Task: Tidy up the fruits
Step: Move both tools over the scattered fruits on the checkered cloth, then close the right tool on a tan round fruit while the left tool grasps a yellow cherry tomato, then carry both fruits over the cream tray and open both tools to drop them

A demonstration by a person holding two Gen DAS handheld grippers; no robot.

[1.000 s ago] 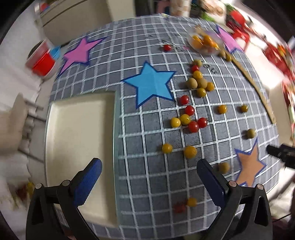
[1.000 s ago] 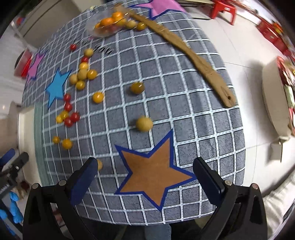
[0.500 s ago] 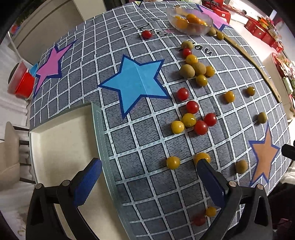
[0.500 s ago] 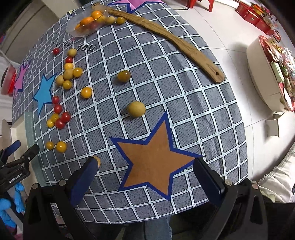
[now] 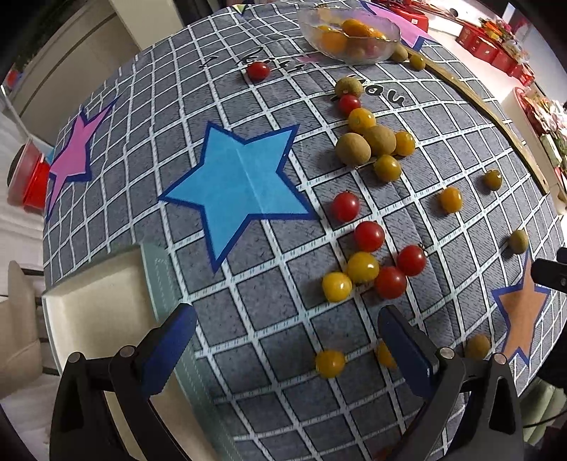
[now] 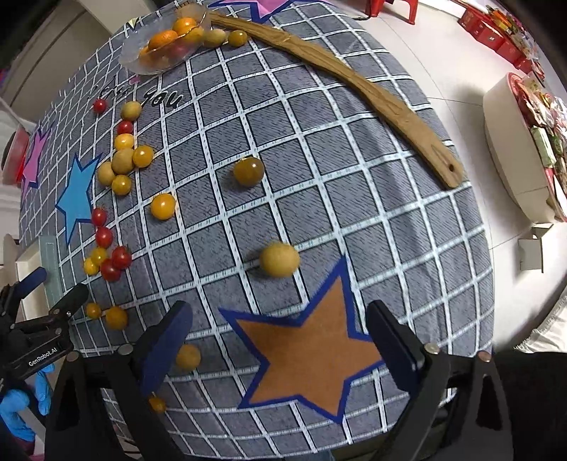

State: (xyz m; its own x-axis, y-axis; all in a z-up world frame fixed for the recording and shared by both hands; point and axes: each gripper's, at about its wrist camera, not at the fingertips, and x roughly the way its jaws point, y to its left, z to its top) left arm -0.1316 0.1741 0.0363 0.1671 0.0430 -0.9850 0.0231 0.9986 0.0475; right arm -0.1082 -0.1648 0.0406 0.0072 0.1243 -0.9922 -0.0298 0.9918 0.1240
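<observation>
Several red and yellow cherry tomatoes and tan round fruits lie scattered on a grey checked cloth (image 5: 269, 319). A clear glass bowl (image 5: 349, 33) (image 6: 161, 44) at the far end holds orange fruit. My left gripper (image 5: 287, 326) hangs open above the cloth, near a cluster of red and yellow tomatoes (image 5: 372, 269) and a lone yellow tomato (image 5: 329, 362). My right gripper (image 6: 280, 321) is over the orange star (image 6: 312, 347); its jaws are closing with nothing between them. A tan round fruit (image 6: 279, 259) lies just ahead of it.
A cream square tray (image 5: 95, 315) sits at the cloth's left edge. A long wooden strip (image 6: 354, 88) curves along the right edge. Blue (image 5: 237, 184) and pink (image 5: 76, 145) paper stars lie on the cloth. A red container (image 5: 30, 181) stands beyond the table. A blue-gloved hand (image 6: 21, 407) holds the left gripper.
Both grippers have sunk toward the cloth. The left one moved away from the cream tray toward the tomato cluster. The right one's jaws have narrowed slightly.
</observation>
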